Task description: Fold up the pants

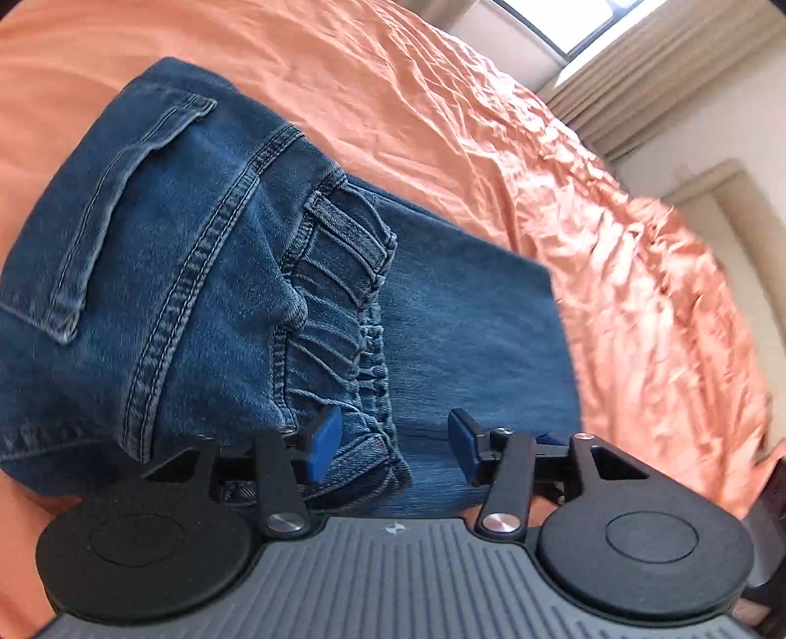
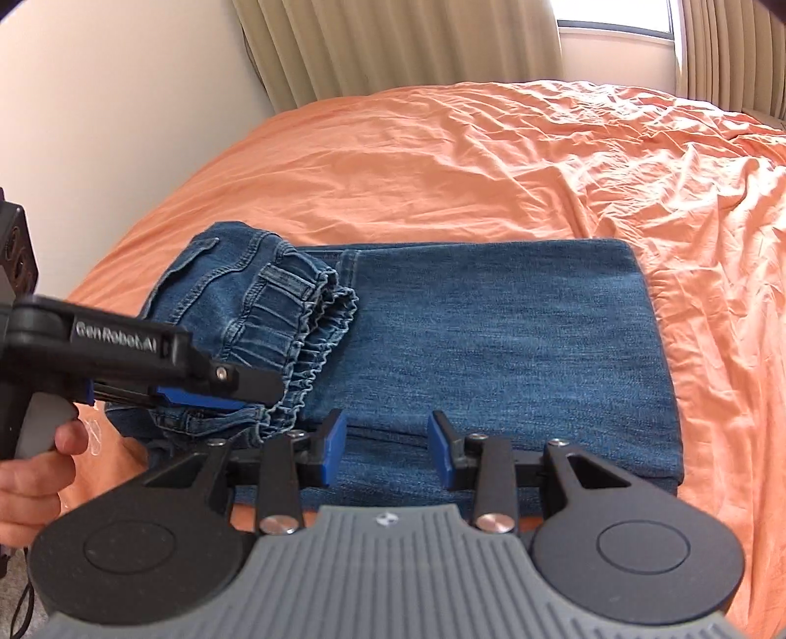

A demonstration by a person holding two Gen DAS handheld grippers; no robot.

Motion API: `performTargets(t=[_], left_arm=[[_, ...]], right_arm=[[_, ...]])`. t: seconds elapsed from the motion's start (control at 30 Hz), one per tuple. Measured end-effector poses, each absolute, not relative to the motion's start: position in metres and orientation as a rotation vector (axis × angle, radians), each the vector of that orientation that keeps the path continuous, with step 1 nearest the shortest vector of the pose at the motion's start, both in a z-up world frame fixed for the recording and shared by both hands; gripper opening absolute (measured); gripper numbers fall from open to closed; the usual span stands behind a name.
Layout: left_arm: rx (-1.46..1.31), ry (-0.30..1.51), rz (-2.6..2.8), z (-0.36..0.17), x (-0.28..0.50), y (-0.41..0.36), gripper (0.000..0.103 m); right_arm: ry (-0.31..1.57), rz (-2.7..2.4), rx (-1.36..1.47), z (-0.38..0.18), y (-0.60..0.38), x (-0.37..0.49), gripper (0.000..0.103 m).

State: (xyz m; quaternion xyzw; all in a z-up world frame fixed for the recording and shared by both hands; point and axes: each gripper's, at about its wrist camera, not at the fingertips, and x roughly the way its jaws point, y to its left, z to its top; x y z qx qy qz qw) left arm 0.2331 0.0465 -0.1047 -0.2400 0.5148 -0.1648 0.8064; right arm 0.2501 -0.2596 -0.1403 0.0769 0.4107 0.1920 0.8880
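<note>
Blue denim pants point(image 2: 491, 344) lie folded on the orange bed sheet point(image 2: 491, 172). Their elastic waistband end point(image 2: 275, 314) is folded over onto the legs at the left. In the left wrist view the waistband point(image 1: 339, 314) and a back pocket point(image 1: 127, 196) fill the frame. My left gripper point(image 1: 390, 445) is open, its jaws wide apart, with the waistband edge lying between the fingers. It also shows in the right wrist view point(image 2: 221, 388) at the waistband. My right gripper point(image 2: 385, 452) is open and empty over the pants' near edge.
The bed sheet point(image 1: 491, 123) is wrinkled and spreads all round the pants. Beige curtains point(image 2: 393, 44) and a window point(image 2: 614, 19) stand behind the bed. A white wall point(image 2: 98, 98) is at the left. A hand point(image 2: 34, 472) holds the left gripper's handle.
</note>
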Motion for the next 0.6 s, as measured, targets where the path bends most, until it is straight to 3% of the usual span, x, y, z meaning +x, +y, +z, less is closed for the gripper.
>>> performTargets(t=[0.17,0.3,0.5,0.6], left_arm=[[-0.556,1.019,-0.353,-0.085,0.227,0.061,0.069],[-0.534,0.933,-0.285,-0.066,0.232,0.078,0.069],[-0.298,0.880,-0.079,-0.052,0.254,0.106,0.067],[-0.239,0.859,-0.023,-0.053,0.264,0.120,0.066]], right_arm=[[0.839,0.451,0.222,-0.132,-0.255,0.260,0.037],[0.860,0.514,0.312,-0.132,-0.244,0.275,0.046],[0.860,0.566,0.296,-0.134,-0.211,0.311,0.060],[0.911,0.579,0.419,-0.149,-0.208,0.341,0.060]])
